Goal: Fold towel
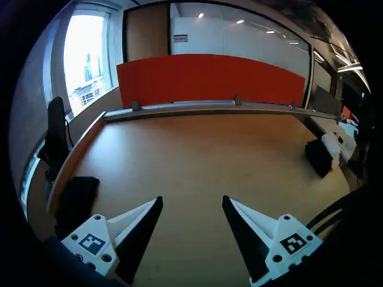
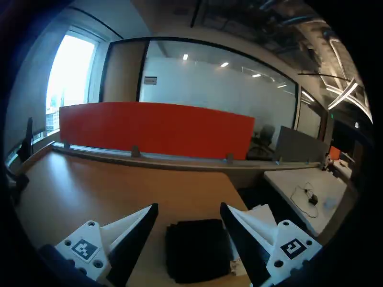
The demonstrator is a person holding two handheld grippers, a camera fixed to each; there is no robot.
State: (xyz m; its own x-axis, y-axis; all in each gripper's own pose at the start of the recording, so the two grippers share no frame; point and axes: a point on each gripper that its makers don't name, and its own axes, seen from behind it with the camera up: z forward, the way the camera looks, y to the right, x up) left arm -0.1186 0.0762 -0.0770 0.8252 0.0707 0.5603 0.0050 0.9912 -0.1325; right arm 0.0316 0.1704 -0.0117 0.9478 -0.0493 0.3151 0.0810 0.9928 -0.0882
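Note:
A dark, folded towel (image 2: 198,248) lies flat on the wooden desk (image 2: 119,191), close to the desk's right edge. My right gripper (image 2: 189,205) is open just over it, and the towel shows in the gap between the two fingers; neither finger presses on it. In the left gripper view the same dark bundle (image 1: 318,157) sits far off at the right edge of the desk (image 1: 201,158). My left gripper (image 1: 192,198) is open above bare wood with nothing between its fingers.
An orange partition (image 1: 210,79) runs along the desk's far edge. Something white (image 2: 262,211) lies beside the towel. A dark chair (image 1: 55,136) and a black object (image 1: 76,201) stand past the desk's left edge. A neighbouring white desk (image 2: 306,191) carries cables.

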